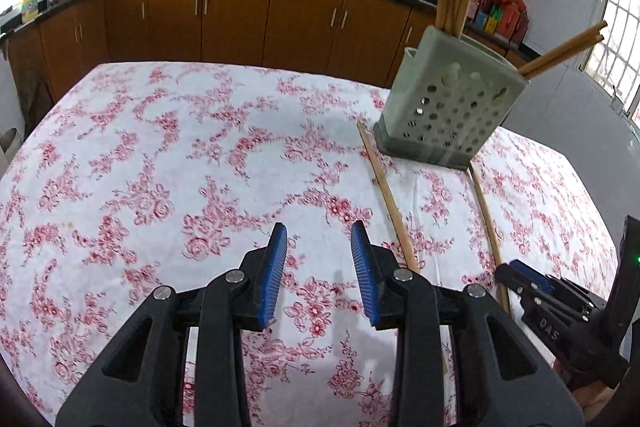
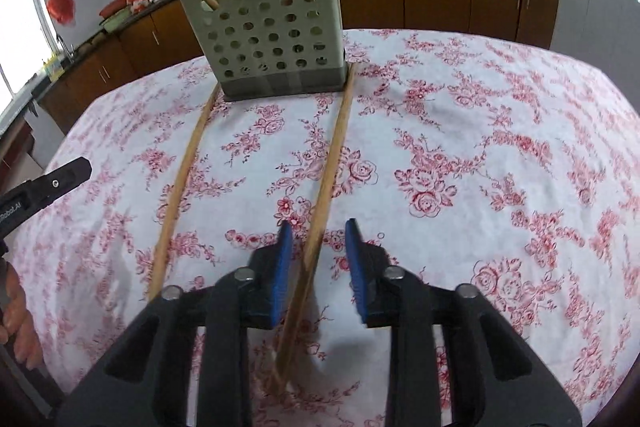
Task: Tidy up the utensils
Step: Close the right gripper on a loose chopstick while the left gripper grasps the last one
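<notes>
Left wrist view: the left gripper [image 1: 319, 239] hangs open over the flowered tablecloth [image 1: 140, 155], nothing between its pads. The perforated holder [image 1: 448, 115] stands far right with chopsticks in it; two loose chopsticks lie near it.

Right wrist view: the right gripper [image 2: 318, 241] straddles the right chopstick [image 2: 334, 155], jaws apart, pads not pressing. The left chopstick [image 2: 182, 183] lies beside. Pickup is in hand; next, I judge, close squarely on the stick, then lift toward the holder [image 2: 268, 27].
</notes>
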